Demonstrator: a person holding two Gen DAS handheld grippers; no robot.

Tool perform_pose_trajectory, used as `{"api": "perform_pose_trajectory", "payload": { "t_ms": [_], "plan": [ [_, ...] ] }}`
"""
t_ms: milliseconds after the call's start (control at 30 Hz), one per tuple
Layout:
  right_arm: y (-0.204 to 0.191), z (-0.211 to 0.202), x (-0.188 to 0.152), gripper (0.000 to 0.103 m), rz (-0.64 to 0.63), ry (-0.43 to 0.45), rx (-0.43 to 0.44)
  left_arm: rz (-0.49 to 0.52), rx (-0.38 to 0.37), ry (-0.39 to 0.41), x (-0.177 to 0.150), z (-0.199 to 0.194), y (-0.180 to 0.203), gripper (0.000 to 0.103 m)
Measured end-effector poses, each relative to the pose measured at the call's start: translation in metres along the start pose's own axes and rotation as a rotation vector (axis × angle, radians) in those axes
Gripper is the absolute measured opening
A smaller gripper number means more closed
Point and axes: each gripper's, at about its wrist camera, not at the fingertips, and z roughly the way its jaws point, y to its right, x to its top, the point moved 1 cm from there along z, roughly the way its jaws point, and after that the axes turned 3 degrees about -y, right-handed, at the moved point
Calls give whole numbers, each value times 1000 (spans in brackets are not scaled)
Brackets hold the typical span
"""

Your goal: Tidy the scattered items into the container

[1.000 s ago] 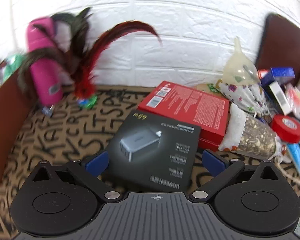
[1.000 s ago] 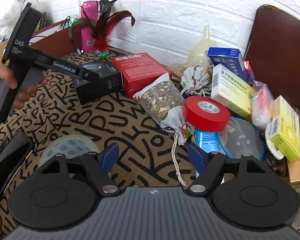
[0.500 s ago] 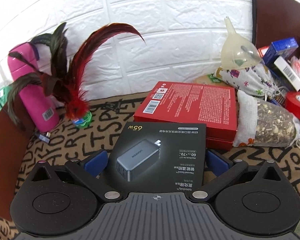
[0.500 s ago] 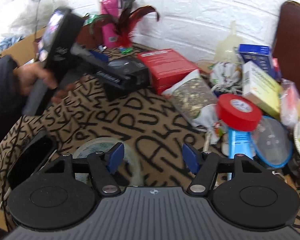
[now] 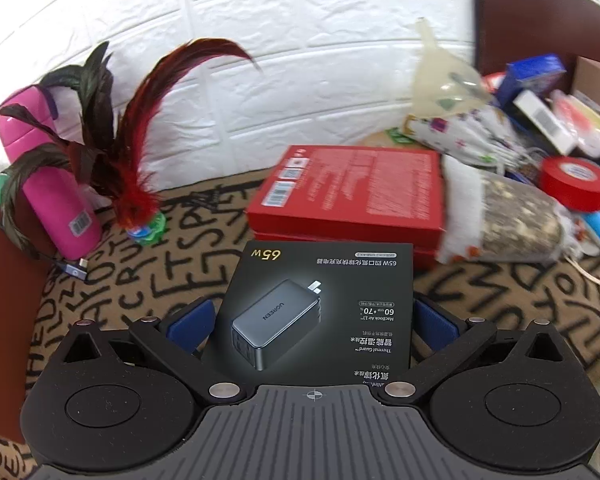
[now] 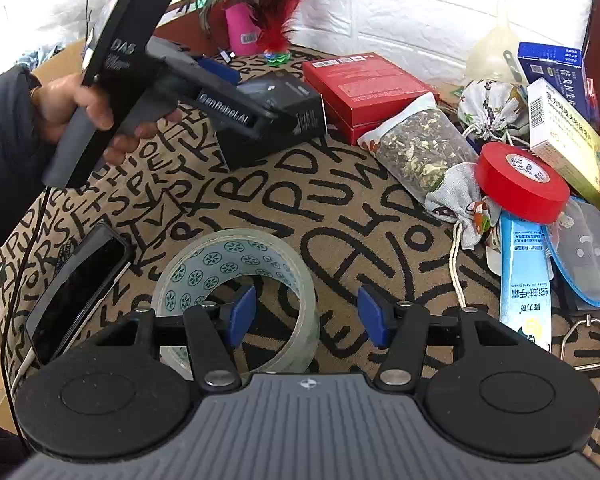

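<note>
Right claw (image 6: pixel 306 314) closing astride tape roll (image 6: pixel 236 268) wall — roll's near rim hidden.

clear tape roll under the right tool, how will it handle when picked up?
The clear tape roll is a hollow ring lying flat, so it probably won't roll until tipped on edge. Its glossy film may be slippery under the pads. The right tool is closing with one finger inside the ring and the wall between the fingers; that wall may flex slightly.
</note>
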Motion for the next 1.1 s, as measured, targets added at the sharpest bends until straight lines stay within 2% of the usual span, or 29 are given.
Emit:
{"api": "perform_pose_trajectory", "payload": {
  "t_ms": [133, 267, 333, 500, 567, 633, 733, 833, 900, 1000, 1067, 1100],
  "plan": [
    [4, -11, 0, 62, 2, 20, -17, 28, -51, 9, -15, -19, 20, 103],
    [7, -22, -2, 66, 14, 42, -10, 81, -175, 14, -29, -42, 48, 103],
    [9, -28, -3, 68, 27, 67, 1, 89, -171, 15, -33, -51, 57, 102],
    [7, -33, 2, 70, 9, 98, -15, -115, -173, 17, -38, -67, 32, 103],
    [6, -30, 6, 74, 5, 107, -5, -202, -174, 2, -42, -69, 17, 103],
    [3, -25, 10, 76, -15, 111, 4, -303, -190, -41, -46, -68, 4, 103],
    [-4, -13, 19, 79, -59, 107, 23, -443, -254, -122, -57, -61, -6, 103],
    [-6, 0, 31, 83, -76, 108, 48, -497, -305, -125, -66, -54, -9, 103],
    [-5, 13, 41, 84, -76, 89, 88, -511, -300, -125, -69, -49, -9, 102],
    [0, 29, 51, 84, -61, 92, 99, -563, -273, -109, -70, -40, -17, 103],
    [10, 35, 54, 78, 2, 85, 147, -608, -296, -109, -69, -32, -23, 102],
    [16, 37, 54, 75, 51, 68, 200, -615, -312, -101, -68, -29, -24, 102]
  ]
}}
